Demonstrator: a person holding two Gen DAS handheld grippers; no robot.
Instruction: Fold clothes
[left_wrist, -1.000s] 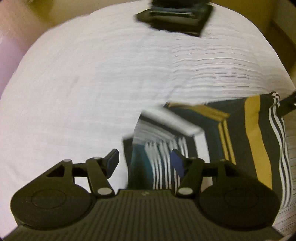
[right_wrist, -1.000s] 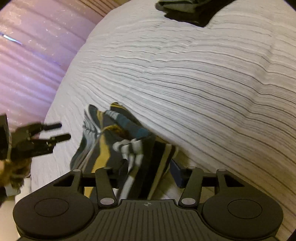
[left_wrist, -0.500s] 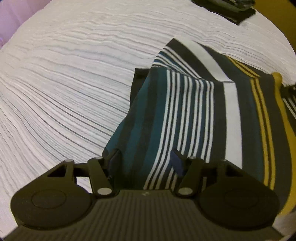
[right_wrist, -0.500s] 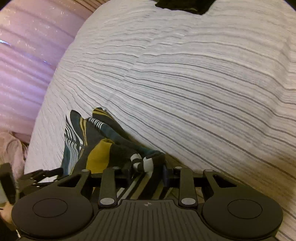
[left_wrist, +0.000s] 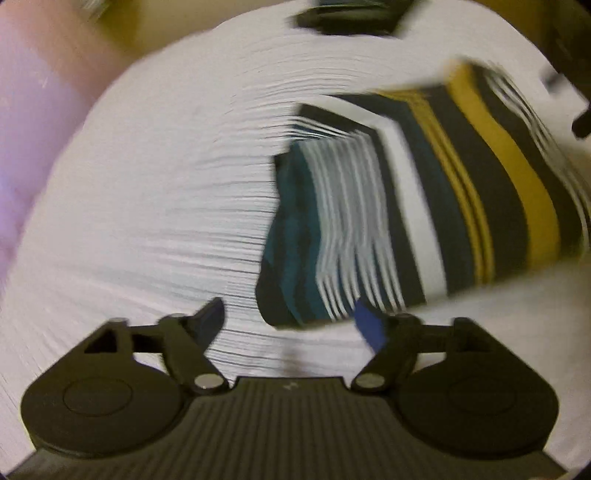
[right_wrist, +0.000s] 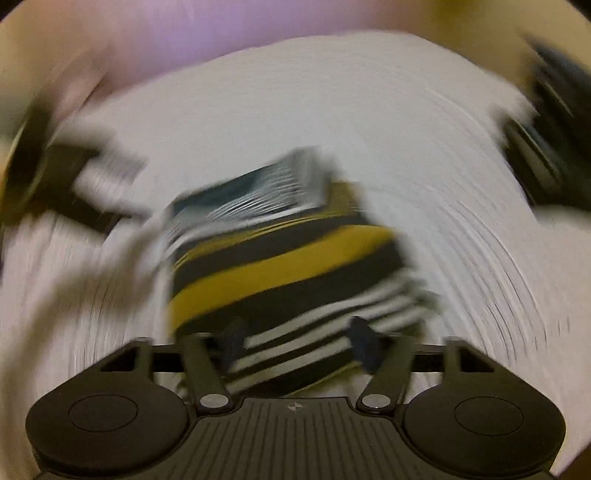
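Note:
A folded garment striped in dark, teal, white and mustard lies flat on the white striped bed sheet. Both views are motion-blurred. My left gripper hovers just off the garment's near left corner; its jaws are opening and nothing is pressed between its pads. In the right wrist view the same garment fills the centre. My right gripper is over its near striped edge, jaws opening, with cloth lying between the fingers but not pinched.
A stack of dark folded clothes sits at the far end of the bed, also the dark stack at right. A pink curtain hangs past the bed's left edge. A dark blurred shape, likely the other gripper, is at left.
Both grippers held the striped cloth half a second ago and have let go, jaws now wide. The garment lies folded flat. The left gripper drew back off it and the right view has swung round.

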